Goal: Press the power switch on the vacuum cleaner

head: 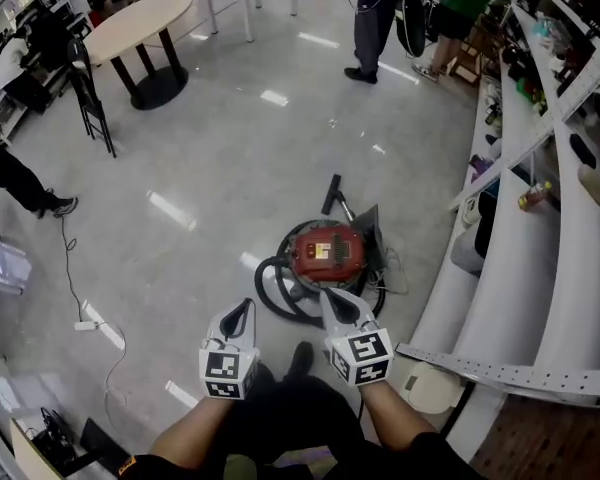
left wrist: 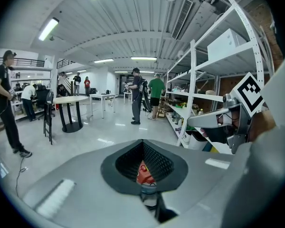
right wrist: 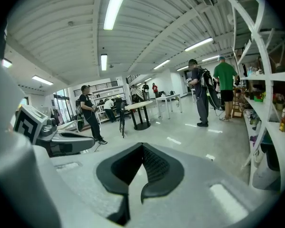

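Approach step — red vacuum cleaner (head: 327, 253) on floor (head: 200, 168) just ahead, untouched. Left gripper (head: 246, 306) and right gripper (head: 329, 296) both closed, empty, held short of it. Next — lower right gripper's tip onto switch, likely on top panel.

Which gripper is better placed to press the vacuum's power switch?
Right, probably: in the head view the right gripper sits nearest the red vacuum cleaner; the left gripper is farther aside.

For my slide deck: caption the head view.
Left gripper and right gripper held above a red vacuum cleaner on the floor.
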`<state>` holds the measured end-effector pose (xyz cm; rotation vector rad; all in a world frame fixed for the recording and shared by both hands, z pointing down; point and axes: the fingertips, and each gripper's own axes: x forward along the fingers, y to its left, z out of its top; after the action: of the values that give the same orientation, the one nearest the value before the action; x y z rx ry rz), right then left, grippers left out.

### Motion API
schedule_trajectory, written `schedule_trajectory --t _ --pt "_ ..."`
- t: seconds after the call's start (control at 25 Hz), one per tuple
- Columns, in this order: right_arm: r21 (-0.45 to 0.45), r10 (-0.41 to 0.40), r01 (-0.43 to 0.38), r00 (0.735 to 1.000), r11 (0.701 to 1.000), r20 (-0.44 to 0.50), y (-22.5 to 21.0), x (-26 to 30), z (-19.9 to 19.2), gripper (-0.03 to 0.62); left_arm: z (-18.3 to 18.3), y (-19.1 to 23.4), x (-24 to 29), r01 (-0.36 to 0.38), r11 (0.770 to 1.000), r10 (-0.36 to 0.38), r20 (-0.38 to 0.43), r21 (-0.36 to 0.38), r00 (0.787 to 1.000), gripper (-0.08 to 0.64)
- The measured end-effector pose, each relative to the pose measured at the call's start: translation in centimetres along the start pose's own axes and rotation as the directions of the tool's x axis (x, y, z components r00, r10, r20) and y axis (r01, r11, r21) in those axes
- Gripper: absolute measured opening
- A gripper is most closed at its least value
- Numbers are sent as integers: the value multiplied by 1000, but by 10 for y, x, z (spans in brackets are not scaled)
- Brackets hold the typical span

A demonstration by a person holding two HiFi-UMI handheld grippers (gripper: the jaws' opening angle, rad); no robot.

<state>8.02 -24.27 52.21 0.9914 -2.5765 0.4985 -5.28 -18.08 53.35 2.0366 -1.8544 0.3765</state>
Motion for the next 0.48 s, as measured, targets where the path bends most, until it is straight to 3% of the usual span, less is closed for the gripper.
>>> schedule_trajectory --t 0.24,0.48 --pt "28 -19 21 996 999 -85 -24 34 -27 -8 -17 6 38 -4 1000 3 -66 -14 998 17" --pt "41 -54 62 986 997 -159 -44 73 -52 -8 -43 11 88 43 998 -48 -138 -35 989 17"
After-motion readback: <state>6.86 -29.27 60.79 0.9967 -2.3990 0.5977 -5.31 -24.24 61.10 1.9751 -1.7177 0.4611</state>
